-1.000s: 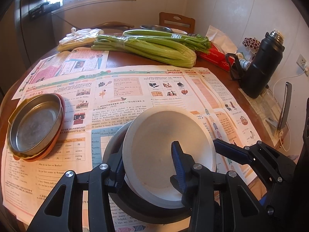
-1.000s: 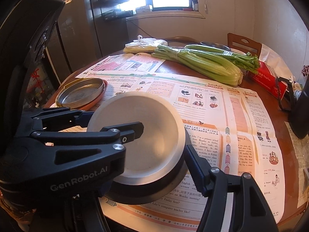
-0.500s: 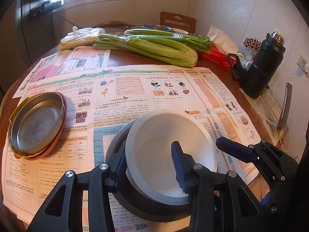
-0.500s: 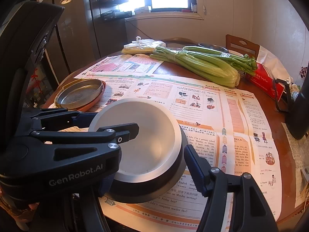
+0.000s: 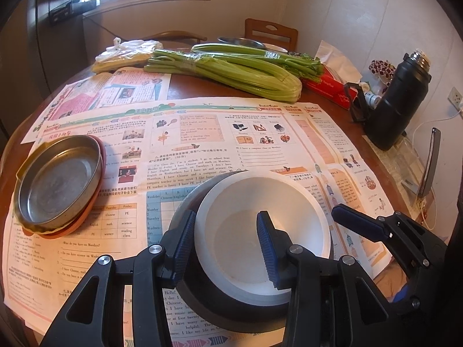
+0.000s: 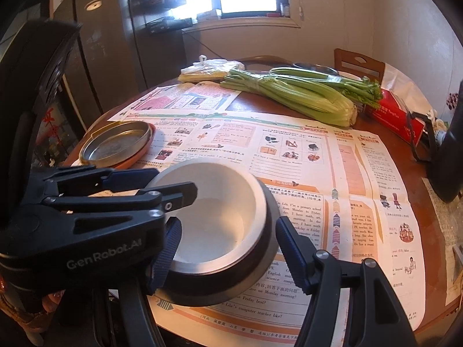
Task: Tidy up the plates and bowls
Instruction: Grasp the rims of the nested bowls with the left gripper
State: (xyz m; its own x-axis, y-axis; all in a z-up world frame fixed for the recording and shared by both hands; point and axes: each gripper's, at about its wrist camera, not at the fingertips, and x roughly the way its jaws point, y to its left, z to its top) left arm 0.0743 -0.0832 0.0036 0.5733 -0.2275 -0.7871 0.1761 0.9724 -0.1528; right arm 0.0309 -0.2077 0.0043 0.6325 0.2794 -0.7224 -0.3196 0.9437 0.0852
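Gripping bowl point(image 5: 260, 231) rim: left gripper point(image 5: 225, 245) | right gripper point(image 6: 228, 248) straddling, contact unclear | newspaper point(image 5: 202, 133) ahead

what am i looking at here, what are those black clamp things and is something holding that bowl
No robot here: a person holds a two-finger clamp tool in each hand, and each tool has a wide-angle camera that looks along its fingers. One picture comes from the left tool, the other from the right.

The left hand-held gripper pinches the wall of a white bowl, with one blue pad inside and one outside. That bowl sits inside a dark metal bowl.

The right hand-held gripper straddles the same bowls; whether it presses on them I cannot tell.

The round table is covered with newspaper. On it lie a steel plate stacked on an orange plate, celery and a black flask.
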